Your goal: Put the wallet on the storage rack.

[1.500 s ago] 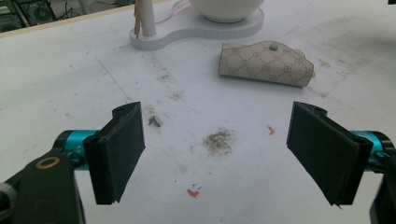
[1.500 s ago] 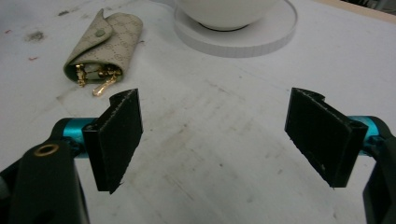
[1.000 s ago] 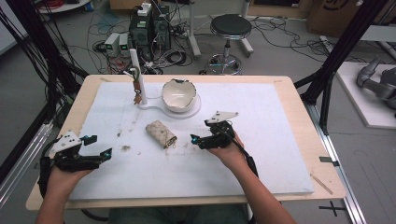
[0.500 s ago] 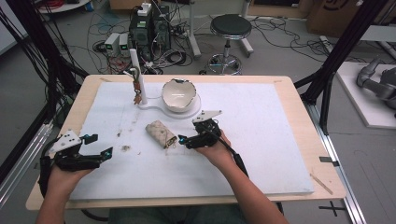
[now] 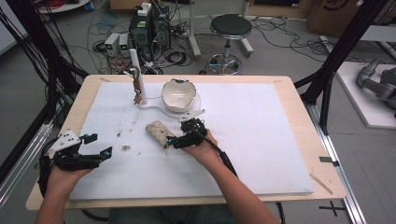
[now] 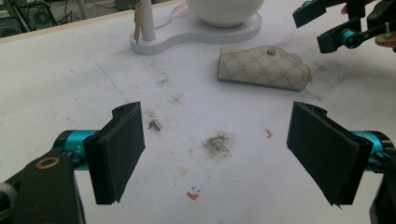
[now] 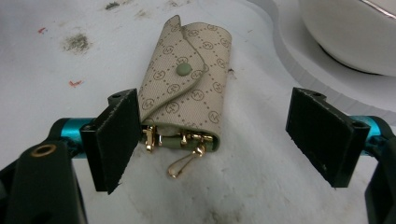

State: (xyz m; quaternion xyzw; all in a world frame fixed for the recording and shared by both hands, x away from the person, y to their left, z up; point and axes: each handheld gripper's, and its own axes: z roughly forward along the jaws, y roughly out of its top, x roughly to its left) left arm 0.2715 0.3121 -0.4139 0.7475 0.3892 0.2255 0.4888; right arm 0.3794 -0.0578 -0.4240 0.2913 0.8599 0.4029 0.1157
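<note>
Right claw (image 5: 173,140) moved up to key pouch (image 5: 158,132), jaws apart

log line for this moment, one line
right gripper: open, at key pouch | left gripper: open, idle | pouch: flat on table, snapped shut

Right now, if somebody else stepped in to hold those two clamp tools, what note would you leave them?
Right gripper: jaws open, straddling the near end of the beige key pouch, nothing gripped yet.
Left gripper: jaws open, idle at the table's left side, apart from the pouch.
Pouch lies flat on the white mat, snapped shut, gold clips poking out, just in front of the white bowl stand.
Done: the approach. Left: probably close on the pouch and lift.
</note>
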